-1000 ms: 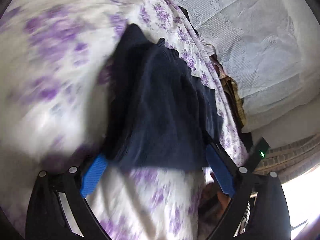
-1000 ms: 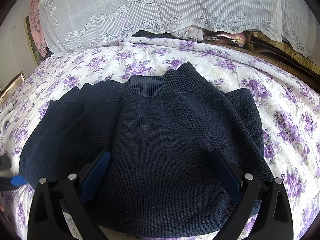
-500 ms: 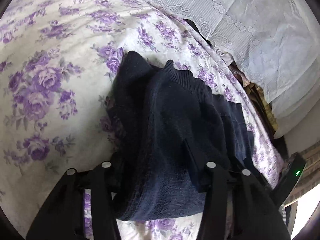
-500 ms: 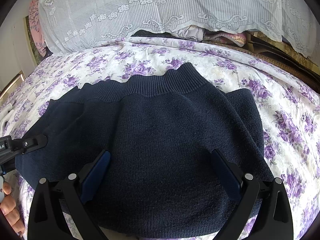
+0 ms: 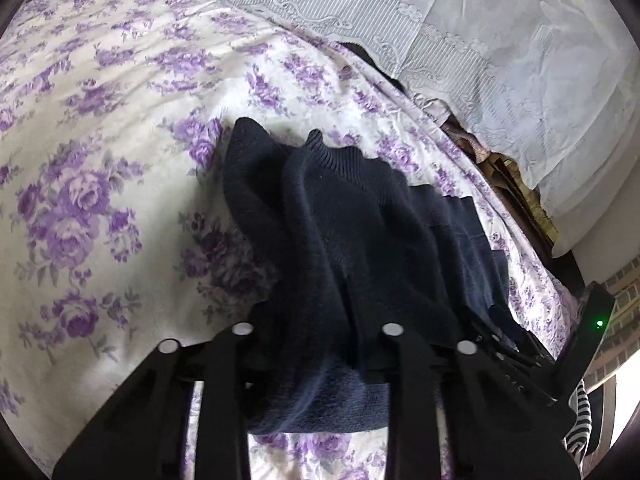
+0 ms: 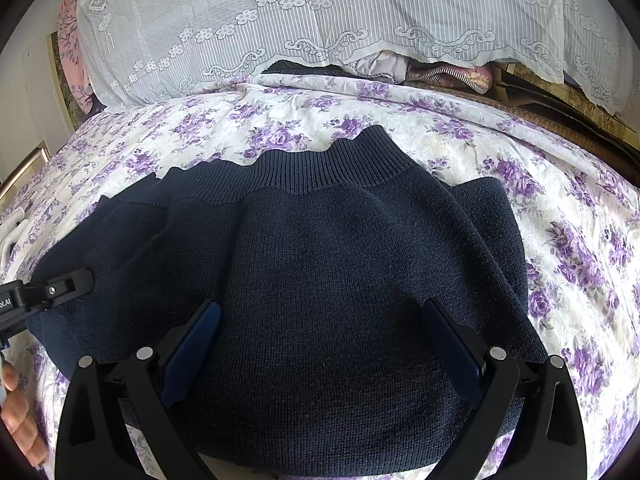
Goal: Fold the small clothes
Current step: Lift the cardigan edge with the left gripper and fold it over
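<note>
The navy knit garment (image 6: 328, 280) lay on the floral bedspread (image 6: 580, 240), ribbed hem on the far side. The left gripper (image 5: 316, 332) was clenched on its left edge; the right gripper (image 6: 320, 344) stood released, jaws wide over the near middle. In my judgement, the left edge should be carried rightward, flat and aligned with the hem.

Daylit bedroom, floral bed against a lace-draped back.

A white bedsheet printed with purple roses (image 6: 460, 136) covers the bed; behind it hangs a pale lace cloth with flower borders (image 6: 320, 12) (bedding is piled beneath). A brick wall (image 5: 622, 300) shows at right.
</note>
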Demonstrator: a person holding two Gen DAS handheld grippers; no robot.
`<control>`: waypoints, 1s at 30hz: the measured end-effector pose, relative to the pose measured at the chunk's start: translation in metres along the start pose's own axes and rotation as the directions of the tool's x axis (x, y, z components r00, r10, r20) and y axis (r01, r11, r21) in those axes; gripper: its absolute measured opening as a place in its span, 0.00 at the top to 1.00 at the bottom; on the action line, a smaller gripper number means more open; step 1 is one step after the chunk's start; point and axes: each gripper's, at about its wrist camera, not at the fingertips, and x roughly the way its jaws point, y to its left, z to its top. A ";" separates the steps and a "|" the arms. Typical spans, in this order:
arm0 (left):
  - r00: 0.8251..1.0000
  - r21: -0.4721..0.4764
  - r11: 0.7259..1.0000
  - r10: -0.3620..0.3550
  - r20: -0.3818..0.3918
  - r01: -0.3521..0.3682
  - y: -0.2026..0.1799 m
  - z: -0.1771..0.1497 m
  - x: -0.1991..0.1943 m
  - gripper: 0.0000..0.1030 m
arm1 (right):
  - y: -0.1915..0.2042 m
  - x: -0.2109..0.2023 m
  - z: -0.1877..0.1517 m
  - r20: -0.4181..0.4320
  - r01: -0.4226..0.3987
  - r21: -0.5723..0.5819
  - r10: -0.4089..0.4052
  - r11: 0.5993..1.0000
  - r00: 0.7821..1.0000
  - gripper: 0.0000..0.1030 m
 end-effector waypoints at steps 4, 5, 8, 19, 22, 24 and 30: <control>1.000 0.025 1.000 0.003 0.015 -0.004 -0.008 0.004 -0.007 0.80 | 0.000 0.000 0.000 0.000 -0.001 0.000 0.001 1.000 1.000 0.03; 1.000 0.041 0.999 0.015 0.014 -0.016 -0.011 0.005 -0.007 0.80 | -0.001 0.000 0.000 0.000 -0.001 0.000 0.001 1.000 1.000 0.03; 0.999 0.067 0.997 0.045 0.011 -0.046 -0.018 0.007 -0.008 0.80 | -0.001 0.001 0.000 -0.002 -0.004 0.002 0.004 1.000 1.000 0.03; 0.984 0.202 0.965 0.149 0.094 -0.165 -0.073 0.010 -0.026 0.80 | -0.008 0.002 0.003 -0.015 -0.030 0.009 0.030 1.000 0.999 0.03; 0.979 0.232 0.954 0.170 0.115 -0.192 -0.085 0.009 -0.027 0.81 | -0.020 -0.004 0.007 -0.020 -0.096 0.057 0.097 0.994 0.995 0.03; 0.975 0.250 0.945 0.183 0.122 -0.209 -0.094 0.009 -0.028 0.81 | -0.033 -0.008 0.011 -0.014 -0.154 0.131 0.157 0.979 0.987 0.03; 0.971 0.282 0.933 0.194 0.137 -0.226 -0.115 0.010 -0.026 0.81 | -0.074 -0.021 0.015 0.006 -0.221 0.314 0.230 0.923 0.973 0.03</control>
